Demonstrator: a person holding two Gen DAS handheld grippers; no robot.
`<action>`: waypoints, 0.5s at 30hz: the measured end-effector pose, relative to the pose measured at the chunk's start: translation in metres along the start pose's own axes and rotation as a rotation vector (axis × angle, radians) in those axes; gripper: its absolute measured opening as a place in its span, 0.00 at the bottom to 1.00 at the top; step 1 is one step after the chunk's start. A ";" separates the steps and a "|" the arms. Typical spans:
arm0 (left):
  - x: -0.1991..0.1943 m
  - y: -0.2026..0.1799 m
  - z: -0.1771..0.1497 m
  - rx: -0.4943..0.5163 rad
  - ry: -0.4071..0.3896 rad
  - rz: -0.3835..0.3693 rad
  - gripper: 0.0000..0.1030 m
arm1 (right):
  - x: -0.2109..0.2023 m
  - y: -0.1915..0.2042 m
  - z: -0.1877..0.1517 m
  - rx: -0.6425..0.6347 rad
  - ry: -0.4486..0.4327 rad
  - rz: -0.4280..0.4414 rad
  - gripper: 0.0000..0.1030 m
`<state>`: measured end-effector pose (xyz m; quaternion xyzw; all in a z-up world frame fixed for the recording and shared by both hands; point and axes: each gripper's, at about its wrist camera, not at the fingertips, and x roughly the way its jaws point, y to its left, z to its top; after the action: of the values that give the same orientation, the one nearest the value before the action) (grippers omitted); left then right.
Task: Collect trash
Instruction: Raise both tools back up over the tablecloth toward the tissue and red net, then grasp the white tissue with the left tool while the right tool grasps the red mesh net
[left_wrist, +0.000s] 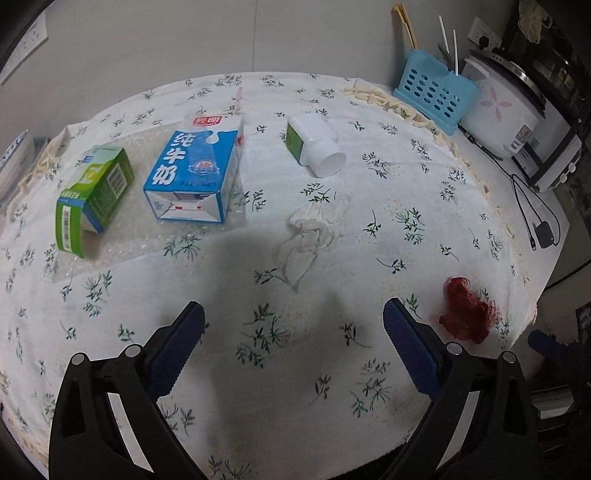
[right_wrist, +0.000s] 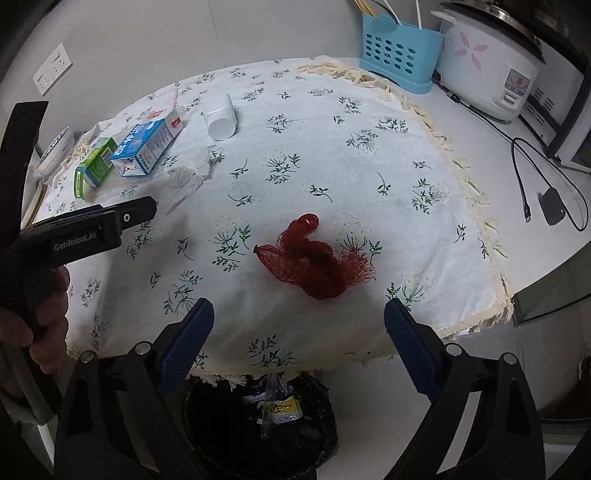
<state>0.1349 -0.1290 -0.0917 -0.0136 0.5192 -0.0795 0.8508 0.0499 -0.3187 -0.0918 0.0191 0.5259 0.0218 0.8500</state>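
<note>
Both spread wide, holding nothing: left hand-held gripper (left_wrist: 293, 321), right hand-held gripper (right_wrist: 299, 319). Red mesh netting (right_wrist: 316, 264) on bench just ahead of right. Black-lined bin (right_wrist: 258, 417) below, wrappers inside.

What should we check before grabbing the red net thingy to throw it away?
1. Right gripper open: ok.
2. Right gripper empty: ok.
3. Red mesh net lies straight ahead of it: ok.
4. Nothing lies on the net: ok.
5. Trash bin open below the tablecloth edge: ok.
6. Left gripper clear of the path: ok, off to the left.
</note>
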 end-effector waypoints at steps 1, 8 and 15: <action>0.005 -0.002 0.003 0.008 -0.001 0.008 0.92 | 0.003 -0.002 0.001 0.007 0.006 0.000 0.84; 0.039 -0.007 0.023 0.019 0.025 0.003 0.82 | 0.017 -0.011 0.002 0.045 0.028 -0.012 0.78; 0.052 -0.013 0.032 0.043 0.041 0.006 0.72 | 0.028 -0.009 0.016 0.064 0.033 -0.011 0.69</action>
<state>0.1847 -0.1519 -0.1219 0.0080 0.5348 -0.0885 0.8403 0.0773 -0.3267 -0.1102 0.0429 0.5404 0.0005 0.8403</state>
